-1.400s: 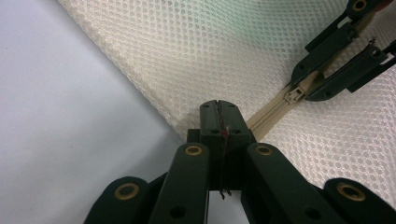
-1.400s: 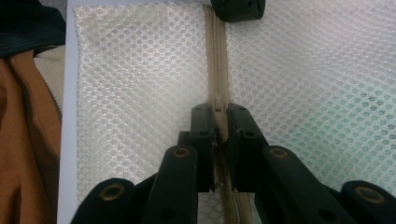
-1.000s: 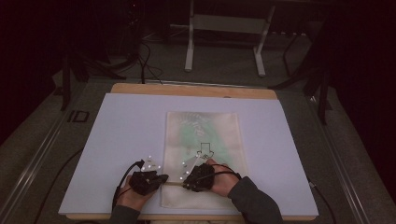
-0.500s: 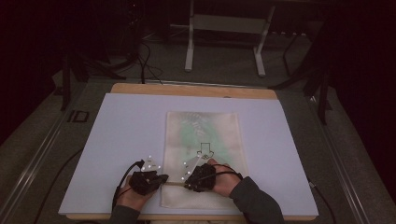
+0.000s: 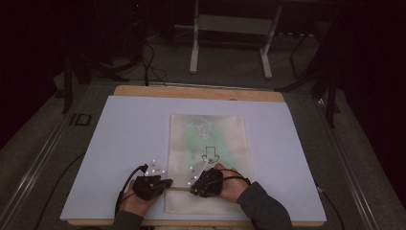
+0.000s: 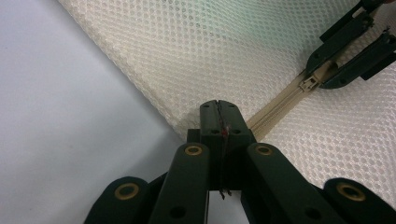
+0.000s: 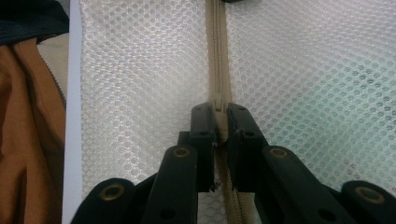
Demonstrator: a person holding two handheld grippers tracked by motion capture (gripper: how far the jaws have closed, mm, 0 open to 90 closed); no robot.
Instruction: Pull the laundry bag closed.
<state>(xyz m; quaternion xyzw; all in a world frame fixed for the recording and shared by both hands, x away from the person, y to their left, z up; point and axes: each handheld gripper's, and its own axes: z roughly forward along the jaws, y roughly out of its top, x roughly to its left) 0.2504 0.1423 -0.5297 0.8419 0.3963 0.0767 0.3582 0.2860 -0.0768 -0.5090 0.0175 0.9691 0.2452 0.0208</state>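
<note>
A cream mesh bag (image 5: 210, 139) with something greenish inside lies flat on the pale table top (image 5: 134, 129), its zipper (image 7: 218, 56) running across near the front end. My left gripper (image 5: 152, 184) is shut on the bag's left edge where the zipper ends; its jaws (image 6: 218, 106) pinch the mesh (image 6: 210, 42) there. My right gripper (image 5: 206, 182) sits over the zipper a little to the right and is shut (image 7: 218, 109) on the zipper pull. From the left gripper view, the right gripper (image 6: 343, 56) holds the slider (image 6: 308, 84) on the zipper tape (image 6: 275, 105).
A wooden edge (image 5: 196, 92) borders the table's far side, with a metal frame (image 5: 230, 24) and cables on the floor beyond. An "ID" label (image 5: 79, 119) lies left of the table. Orange-brown fabric (image 7: 28, 116) shows past the table's front edge.
</note>
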